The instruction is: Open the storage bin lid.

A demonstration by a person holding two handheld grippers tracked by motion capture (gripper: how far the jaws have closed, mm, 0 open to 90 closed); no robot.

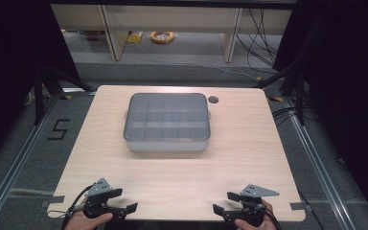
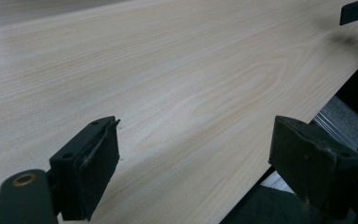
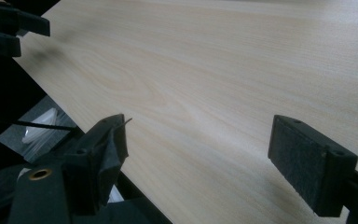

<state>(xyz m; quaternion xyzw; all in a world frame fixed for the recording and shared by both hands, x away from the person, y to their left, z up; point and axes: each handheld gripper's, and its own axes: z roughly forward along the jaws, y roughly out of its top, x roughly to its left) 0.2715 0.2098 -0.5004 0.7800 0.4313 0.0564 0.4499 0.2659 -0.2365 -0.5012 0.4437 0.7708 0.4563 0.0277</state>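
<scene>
Compartment box [image 1: 166, 122], lid on, sits untouched mid-frame on the bench [image 1: 249, 158] while left gripper [image 1: 120, 201] and right gripper [image 1: 226, 203] wait bottom-frame, jaws released; reaching forward seems next.

— What's carrying everything here?

— A light wooden table [image 1: 249, 158] with rounded corners, pale grain running across it. Near its far right edge there's a small round hole [image 1: 213, 99].

— And what sits on it?

— One grey compartment box [image 1: 166, 122], lying flat under a translucent lid (the dividers show through as a grid). It rests toward the far middle of the top, just left of that hole.

— Anything beneath?

— Grey floor [image 1: 43, 158], with a black "5" [image 1: 58, 129] marked to the table's left.
</scene>
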